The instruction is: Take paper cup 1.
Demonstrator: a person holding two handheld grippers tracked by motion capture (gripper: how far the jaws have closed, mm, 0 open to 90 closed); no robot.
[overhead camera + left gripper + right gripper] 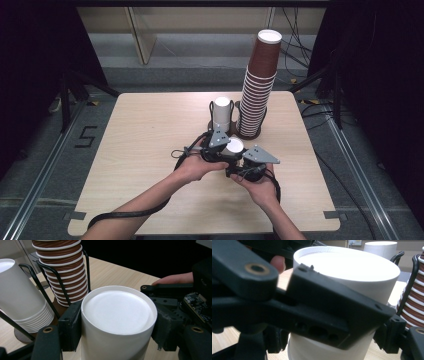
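Observation:
A white paper cup (233,145) stands upside down near the middle of the table, its flat bottom (117,312) facing up. My left gripper (225,148) is shut on it, with the pads (71,325) pressing both sides of the wall just below the rim. My right gripper (239,159) comes in from the right side and holds the same cup (347,265) lower down. Its pads (387,337) lie against the cup's wall. One jaw of the left gripper crosses the front of the right gripper view.
A tall stack of brown cups (257,90) stands in a black wire holder behind the held cup. A short stack of white cups (222,112) sits in the holder's left slot. The wooden table (150,150) extends left, right and toward the person.

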